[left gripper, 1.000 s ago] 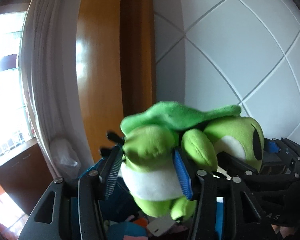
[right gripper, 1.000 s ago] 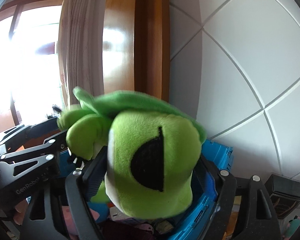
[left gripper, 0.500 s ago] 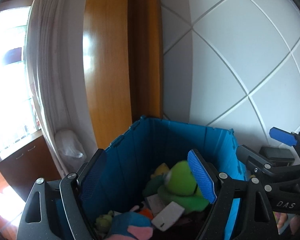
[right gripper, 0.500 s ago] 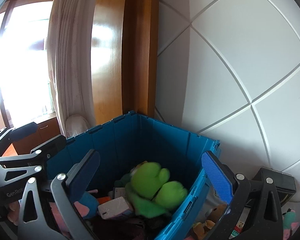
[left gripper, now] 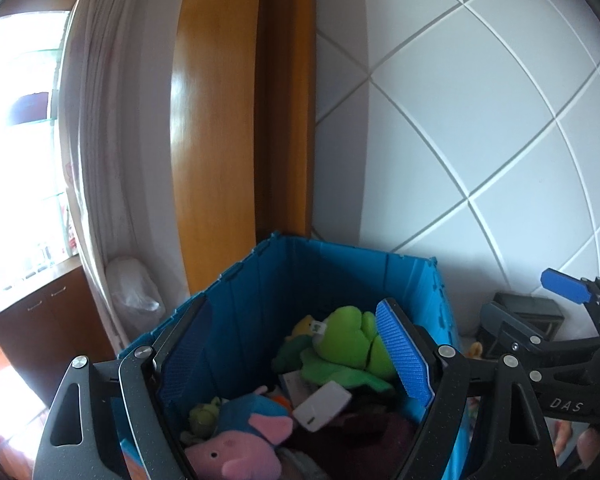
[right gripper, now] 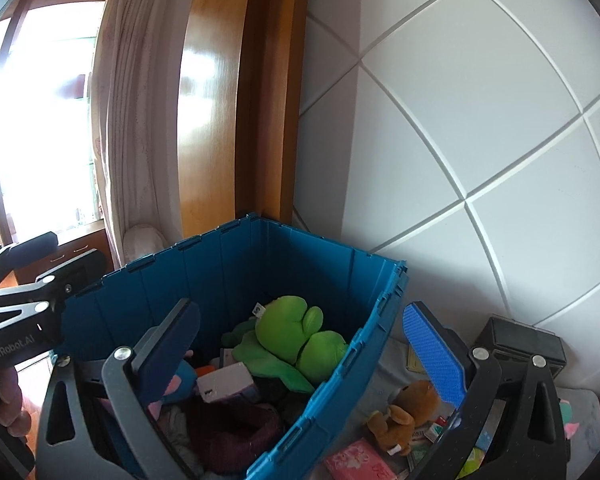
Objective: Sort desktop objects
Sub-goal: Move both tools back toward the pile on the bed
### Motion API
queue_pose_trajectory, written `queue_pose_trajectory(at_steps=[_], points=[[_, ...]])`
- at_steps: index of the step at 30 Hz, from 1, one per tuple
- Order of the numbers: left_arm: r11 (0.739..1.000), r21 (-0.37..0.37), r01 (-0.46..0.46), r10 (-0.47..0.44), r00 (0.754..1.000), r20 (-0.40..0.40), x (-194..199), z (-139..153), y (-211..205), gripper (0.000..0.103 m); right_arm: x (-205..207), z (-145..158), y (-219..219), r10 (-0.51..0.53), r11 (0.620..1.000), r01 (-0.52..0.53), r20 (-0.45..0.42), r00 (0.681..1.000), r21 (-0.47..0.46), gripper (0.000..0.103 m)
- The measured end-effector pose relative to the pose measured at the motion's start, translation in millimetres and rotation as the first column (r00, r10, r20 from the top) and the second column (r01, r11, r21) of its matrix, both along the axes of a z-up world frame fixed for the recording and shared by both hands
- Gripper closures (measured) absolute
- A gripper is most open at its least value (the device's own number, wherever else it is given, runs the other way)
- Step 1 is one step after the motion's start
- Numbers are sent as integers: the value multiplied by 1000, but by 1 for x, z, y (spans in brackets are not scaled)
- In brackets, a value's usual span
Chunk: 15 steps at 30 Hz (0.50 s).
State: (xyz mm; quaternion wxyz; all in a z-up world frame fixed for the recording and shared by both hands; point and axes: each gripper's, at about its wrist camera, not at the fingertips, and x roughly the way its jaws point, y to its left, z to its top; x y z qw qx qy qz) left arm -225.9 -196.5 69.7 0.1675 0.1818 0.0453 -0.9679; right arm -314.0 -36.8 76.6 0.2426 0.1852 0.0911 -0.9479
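Both grippers, left (left gripper: 300, 354) and right (right gripper: 304, 342), are seen with jaws just spread wide and nothing between them. Low in the frame, the green plush (right gripper: 290, 338) is seen lying inside the blue bin (right gripper: 236, 264).

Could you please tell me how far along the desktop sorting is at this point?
Done: the green frog plush lies in the blue crate on other toys. In hand: nothing; the left gripper and right gripper have just been opening and stand open and empty. Left: the brown bear plush, pink packet and small items beside the crate.
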Motion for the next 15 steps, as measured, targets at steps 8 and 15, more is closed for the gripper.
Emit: queue_pose_trajectory(at_steps=[8, 15], points=[[1000, -2, 28, -27, 998, 47, 26, -11, 34, 19, 50, -5, 29, -35, 999, 35, -6, 999, 9, 0], [995, 8, 103, -103, 993, 49, 61, -27, 93, 19, 100, -18, 97, -91, 996, 91, -9, 996, 2, 0]])
